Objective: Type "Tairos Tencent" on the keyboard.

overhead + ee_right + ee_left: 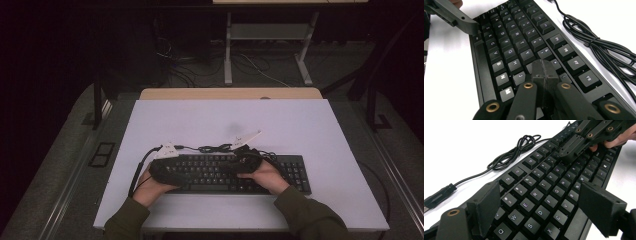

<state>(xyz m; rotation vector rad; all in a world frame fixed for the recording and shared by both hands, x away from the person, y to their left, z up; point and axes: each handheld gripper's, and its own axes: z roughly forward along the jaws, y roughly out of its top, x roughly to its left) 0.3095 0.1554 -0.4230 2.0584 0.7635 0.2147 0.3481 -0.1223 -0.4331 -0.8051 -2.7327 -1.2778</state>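
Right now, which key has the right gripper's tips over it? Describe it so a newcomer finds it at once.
On the white table lies a black keyboard with its bundled cable beside it. The right gripper, jaws shut, has its tips over the letter block's middle. Its tips hide that key; the J and Y keys flank it.

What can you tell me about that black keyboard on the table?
The keyboard is a full-size black one with pale lettered keys, apparently plastic. It lies flat near the front edge of the white table, its thin black cable bundled in loops behind it. The right gripper, fingers shut together, presses down around the middle keys; the left gripper hovers open above the left keys.
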